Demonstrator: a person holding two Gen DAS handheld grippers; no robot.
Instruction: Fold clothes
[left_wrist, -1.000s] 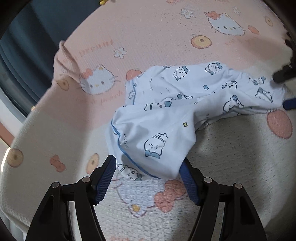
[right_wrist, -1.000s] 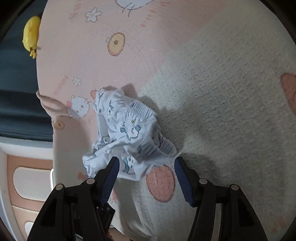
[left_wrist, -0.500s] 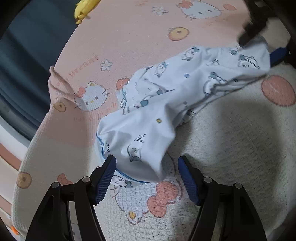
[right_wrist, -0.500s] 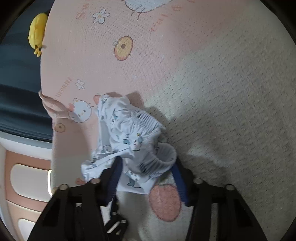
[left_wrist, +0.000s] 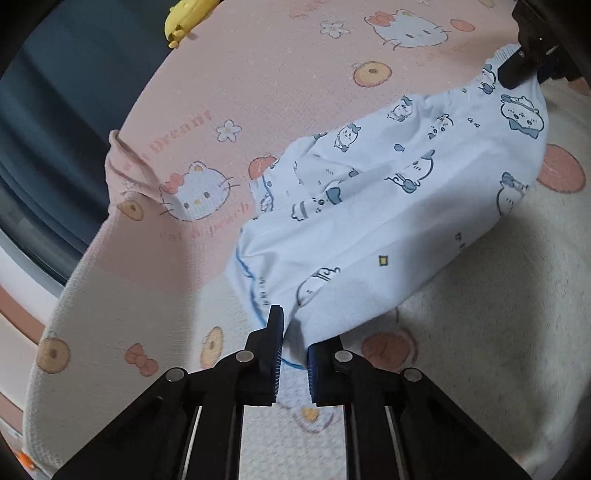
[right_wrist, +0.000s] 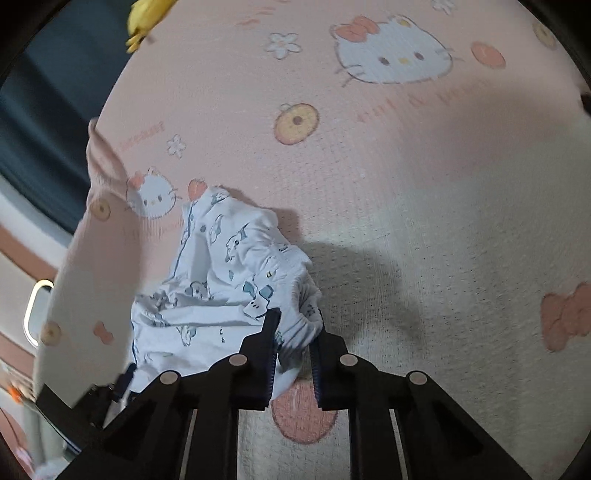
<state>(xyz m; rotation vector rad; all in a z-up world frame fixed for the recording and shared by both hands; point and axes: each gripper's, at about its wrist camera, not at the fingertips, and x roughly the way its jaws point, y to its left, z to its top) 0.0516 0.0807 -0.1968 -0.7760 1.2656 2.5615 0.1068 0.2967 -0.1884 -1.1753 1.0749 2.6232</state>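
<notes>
A white garment (left_wrist: 369, 221) printed with small blue cartoon animals is stretched above a pink and cream cat-print blanket (left_wrist: 277, 74). My left gripper (left_wrist: 295, 332) is closing, its pads pinching the blue-trimmed hem at the near end. The right gripper (left_wrist: 517, 70) shows at the top right, gripping the far gathered end. In the right wrist view the garment (right_wrist: 221, 295) hangs bunched, and my right gripper (right_wrist: 295, 332) is closing with its pads pressed on the elastic edge. The left gripper (right_wrist: 122, 380) is dimly seen at the lower left.
The blanket (right_wrist: 406, 221) fills most of both views, with a turned-up corner (left_wrist: 125, 166) at its left edge. A yellow toy (left_wrist: 188, 18) lies at the far edge. Beyond the left edge there is a dark blue surface (left_wrist: 55, 110).
Both grippers went from wide open around the garment's ends to pinched on them. The garment has been lifted and pulled out longer between them, and both views have rolled.
</notes>
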